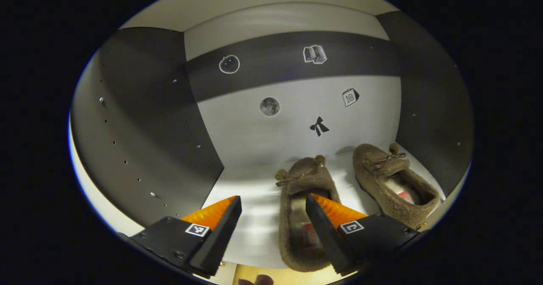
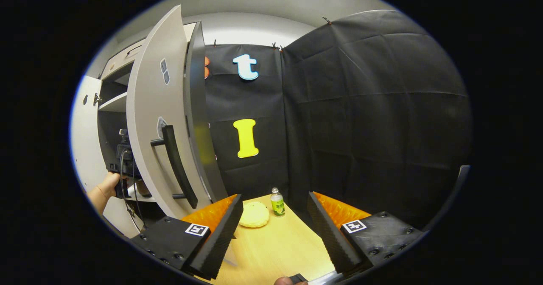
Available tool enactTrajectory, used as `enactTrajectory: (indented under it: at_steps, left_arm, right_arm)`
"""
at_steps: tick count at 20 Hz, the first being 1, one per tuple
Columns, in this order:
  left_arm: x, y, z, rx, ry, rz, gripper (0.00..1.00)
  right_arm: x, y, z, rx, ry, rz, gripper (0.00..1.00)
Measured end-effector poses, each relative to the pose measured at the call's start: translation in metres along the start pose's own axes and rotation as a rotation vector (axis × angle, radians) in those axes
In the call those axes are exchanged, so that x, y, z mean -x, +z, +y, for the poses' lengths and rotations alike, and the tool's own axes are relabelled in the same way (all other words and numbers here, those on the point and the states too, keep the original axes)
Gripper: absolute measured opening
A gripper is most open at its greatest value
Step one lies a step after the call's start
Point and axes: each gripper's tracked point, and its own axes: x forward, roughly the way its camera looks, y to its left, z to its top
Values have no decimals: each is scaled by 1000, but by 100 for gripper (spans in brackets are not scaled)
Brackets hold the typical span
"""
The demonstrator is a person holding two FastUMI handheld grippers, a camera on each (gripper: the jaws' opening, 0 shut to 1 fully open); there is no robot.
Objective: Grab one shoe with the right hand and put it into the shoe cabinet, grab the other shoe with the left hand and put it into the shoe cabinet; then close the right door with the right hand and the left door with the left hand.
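Fuzzy brown shoes (image 1: pixel 305 208) sit paired inside the cabinet (image 1: pixel 144 119), seemingly untouched, both grippers (image 1: pixel 273 221) (image 2: pixel 275 225) spread apart.

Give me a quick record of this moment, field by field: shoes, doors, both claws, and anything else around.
shoes: left shoe and right shoe lie side by side on the cabinet shelf, toes toward the back
left claw: open, one finger over the left shoe, gripping nothing
right claw: open, empty, above the wooden table
right door: open, handle facing out
other items: bottle and a pale round object on the table
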Motion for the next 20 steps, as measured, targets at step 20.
enactTrajectory:
  at_steps: [20]
  left_arm:
    - [242,7,26,161,-86,-348,97]
  right_arm:
    - [-41,16,68,14,204,-20,98]
